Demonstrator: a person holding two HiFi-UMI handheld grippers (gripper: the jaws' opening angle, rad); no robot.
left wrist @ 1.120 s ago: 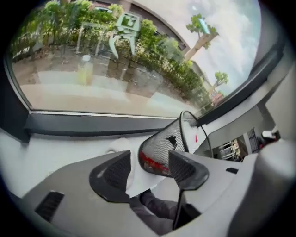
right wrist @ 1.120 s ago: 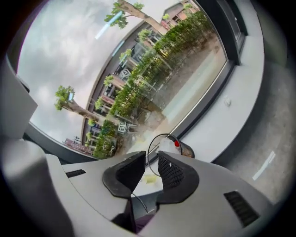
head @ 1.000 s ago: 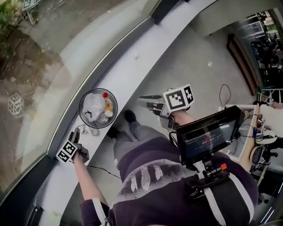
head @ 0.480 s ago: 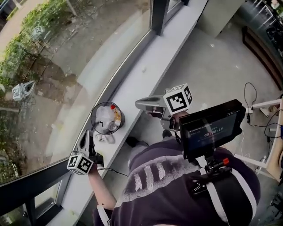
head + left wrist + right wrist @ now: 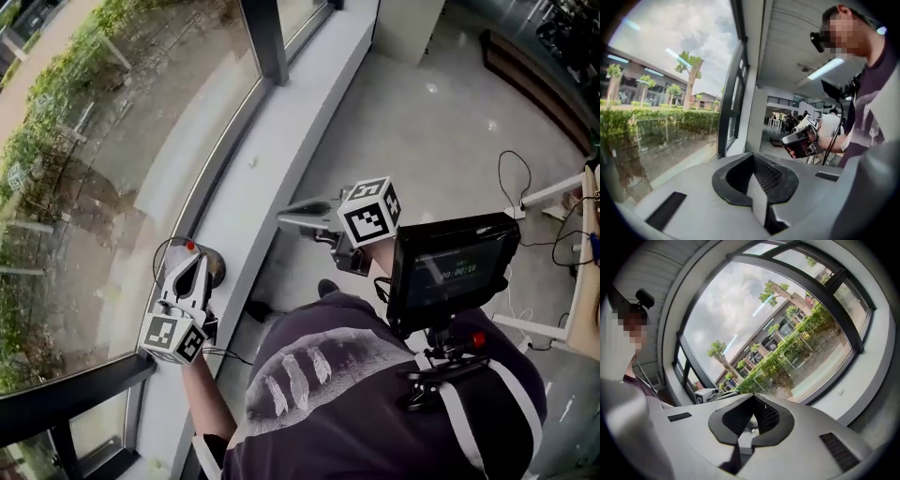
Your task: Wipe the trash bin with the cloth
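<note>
The round trash bin (image 5: 217,270) stands on the white window sill (image 5: 281,159), mostly hidden under my left gripper (image 5: 191,257). Only part of its dark rim and a red cap (image 5: 190,245) inside it show. The cloth is not visible in any view. My left gripper is held up over the bin, shut and empty; in the left gripper view its jaws (image 5: 757,187) meet with nothing between them. My right gripper (image 5: 283,217) hangs in the air right of the sill, pointing left, also shut and empty. Its own view (image 5: 752,422) faces the window.
A large glass pane runs along the sill, with a dark window post (image 5: 267,37) further along. A monitor (image 5: 452,270) hangs on the person's chest rig. Cables and white furniture (image 5: 553,192) stand at the right, and a dark bench (image 5: 525,70) at the far right.
The left gripper rose from the sill beside the bin and now covers the bin and the spot where the cloth lay. The right gripper lifted slightly. The head view swung along the window.
</note>
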